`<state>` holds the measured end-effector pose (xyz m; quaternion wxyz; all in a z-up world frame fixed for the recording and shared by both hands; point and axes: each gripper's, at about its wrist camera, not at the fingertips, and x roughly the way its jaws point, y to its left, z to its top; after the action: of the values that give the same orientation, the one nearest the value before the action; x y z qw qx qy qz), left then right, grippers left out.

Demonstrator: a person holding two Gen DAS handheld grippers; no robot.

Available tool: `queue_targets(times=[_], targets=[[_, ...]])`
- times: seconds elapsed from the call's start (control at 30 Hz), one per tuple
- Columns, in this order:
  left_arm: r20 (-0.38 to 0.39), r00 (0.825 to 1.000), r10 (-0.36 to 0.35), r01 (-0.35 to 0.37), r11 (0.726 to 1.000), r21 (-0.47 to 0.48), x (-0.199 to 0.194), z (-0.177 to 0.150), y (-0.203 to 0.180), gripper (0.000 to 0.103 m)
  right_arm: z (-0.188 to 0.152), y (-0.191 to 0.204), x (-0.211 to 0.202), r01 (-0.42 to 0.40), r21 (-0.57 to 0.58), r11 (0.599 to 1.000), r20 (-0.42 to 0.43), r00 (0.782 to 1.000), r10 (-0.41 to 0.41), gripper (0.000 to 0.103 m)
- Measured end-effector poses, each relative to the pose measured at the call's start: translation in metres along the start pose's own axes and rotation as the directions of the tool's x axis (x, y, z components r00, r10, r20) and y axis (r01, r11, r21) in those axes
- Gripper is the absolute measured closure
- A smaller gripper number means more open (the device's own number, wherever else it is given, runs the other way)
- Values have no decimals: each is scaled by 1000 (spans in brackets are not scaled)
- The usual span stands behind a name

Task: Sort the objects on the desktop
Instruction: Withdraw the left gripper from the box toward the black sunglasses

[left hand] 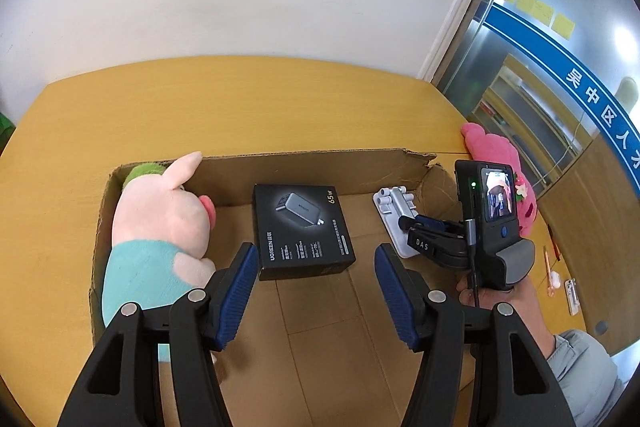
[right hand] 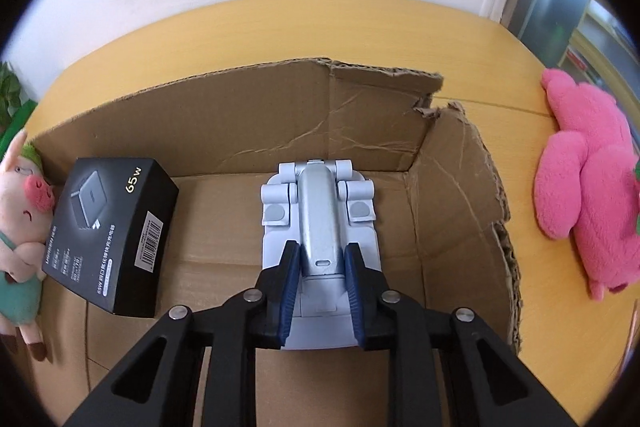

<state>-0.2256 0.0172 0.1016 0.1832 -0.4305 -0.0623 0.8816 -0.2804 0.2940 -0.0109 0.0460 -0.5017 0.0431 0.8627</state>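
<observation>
Cardboard box point(right hand: 360, 115) is sitting on the yellow table point(left hand: 240, 99), holding a pig plush point(left hand: 160, 223) at left, a black charger box point(left hand: 302, 231) in the middle and a silver folding stand point(right hand: 320, 219) at right. Right gripper point(right hand: 322, 259) is clamping the stand's central arm. Left gripper point(left hand: 316, 267) is hanging open, empty, near the charger box. Pink plush point(right hand: 588, 179) is lying outside, far right.

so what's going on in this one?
A person with a gripper in each hand is sorting desk items into a cardboard box. The right gripper is shut on a silver folding stand low inside the box. The left gripper hangs open and empty above the box floor. A black charger box and a pig plush are already inside; a pink plush lies on the table outside.
</observation>
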Motion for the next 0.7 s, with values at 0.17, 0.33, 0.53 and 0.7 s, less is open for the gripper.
queue_targets(times=[0.17, 0.33, 0.53, 0.7], targets=[[52, 999, 3, -5, 1000, 27, -32, -5, -7, 38, 4, 5, -44, -79, -2, 997, 44, 996, 79, 71], [139, 990, -6, -3, 998, 63, -79, -9, -32, 24, -34, 17, -124, -152, -41, 988, 133, 979, 156, 41], [246, 969, -22, -15, 989, 145, -142, -24, -79, 18, -80, 7, -209, -219, -110, 969, 232, 943, 239, 27], [295, 954, -53, 0, 984, 176, -190, -39, -111, 5, -128, 11, -259, -256, -147, 956, 278, 917, 288, 26]])
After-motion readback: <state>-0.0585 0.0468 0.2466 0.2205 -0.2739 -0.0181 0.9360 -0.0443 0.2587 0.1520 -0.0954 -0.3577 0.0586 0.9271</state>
